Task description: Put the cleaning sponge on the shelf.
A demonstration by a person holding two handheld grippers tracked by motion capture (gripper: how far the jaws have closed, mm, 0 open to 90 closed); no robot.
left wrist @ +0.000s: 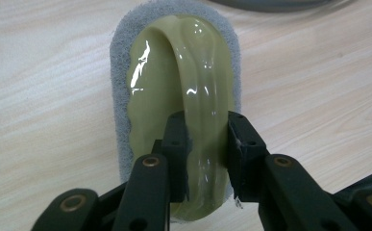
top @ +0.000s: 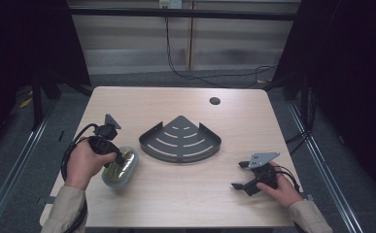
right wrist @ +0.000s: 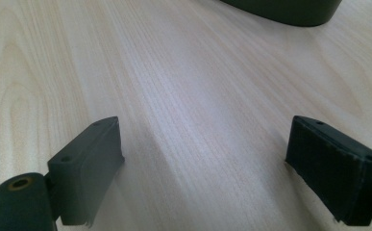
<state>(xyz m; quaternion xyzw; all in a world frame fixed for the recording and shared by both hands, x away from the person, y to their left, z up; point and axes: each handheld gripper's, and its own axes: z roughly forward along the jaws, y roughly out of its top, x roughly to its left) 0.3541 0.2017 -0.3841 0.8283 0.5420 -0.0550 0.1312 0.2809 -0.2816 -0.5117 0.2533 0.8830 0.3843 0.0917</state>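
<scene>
A scrubbing pad with a glossy olive-green handle point(left wrist: 200, 82) and a grey abrasive base point(left wrist: 121, 96) is tilted up off the table at the left point(top: 122, 167). My left gripper point(left wrist: 206, 139) is shut on the arched handle, one pad on each side of it; in the high view the left gripper point(top: 112, 153) reaches down onto the pad from the person's left hand. My right gripper point(right wrist: 205, 163) stands open low over bare wood with nothing between its jaws, and the right gripper point(top: 241, 175) rests near the table's right front.
A dark grey quarter-round corner shelf point(top: 180, 141) with slotted floor and raised rim lies mid-table; its edge shows as the dark shelf rim point(right wrist: 289, 12). A round cable hole point(top: 214, 101) is at the back of the table point(top: 142, 104). Black cables trail on the floor behind.
</scene>
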